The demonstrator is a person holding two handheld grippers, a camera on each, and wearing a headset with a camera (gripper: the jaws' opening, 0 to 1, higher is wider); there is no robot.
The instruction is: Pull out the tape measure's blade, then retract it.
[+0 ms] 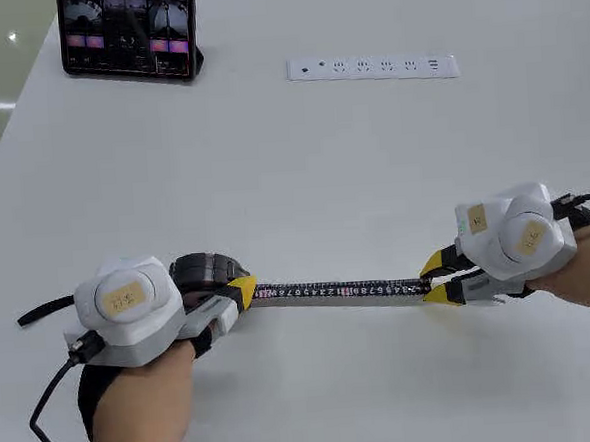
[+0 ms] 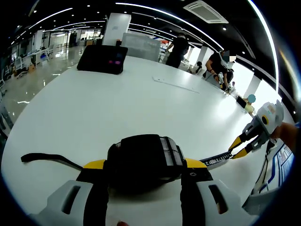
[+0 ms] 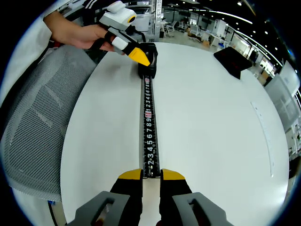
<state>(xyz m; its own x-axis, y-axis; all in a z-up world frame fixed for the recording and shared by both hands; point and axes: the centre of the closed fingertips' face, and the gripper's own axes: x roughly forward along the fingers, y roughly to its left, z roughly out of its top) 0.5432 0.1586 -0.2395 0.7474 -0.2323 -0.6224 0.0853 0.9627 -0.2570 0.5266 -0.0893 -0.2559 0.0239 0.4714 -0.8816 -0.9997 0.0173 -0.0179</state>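
A black tape measure case point(image 1: 207, 273) rests on the white table, and my left gripper point(image 1: 236, 297) is shut on it; in the left gripper view the case point(image 2: 143, 158) sits between the yellow-tipped jaws. Its blade point(image 1: 339, 290) is drawn out to the right, numbers facing up. My right gripper point(image 1: 438, 278) is shut on the blade's end. In the right gripper view the blade point(image 3: 148, 127) runs from my right gripper point(image 3: 151, 175) up to the case point(image 3: 148, 60), where the left gripper point(image 3: 136, 54) holds it. A black wrist strap point(image 2: 47, 158) trails from the case.
A dark tablet point(image 1: 128, 33) stands at the far left of the table, and a white power strip point(image 1: 373, 68) lies at the back. A mesh chair point(image 3: 37, 127) stands beside the table. People stand in the distance point(image 2: 178, 47).
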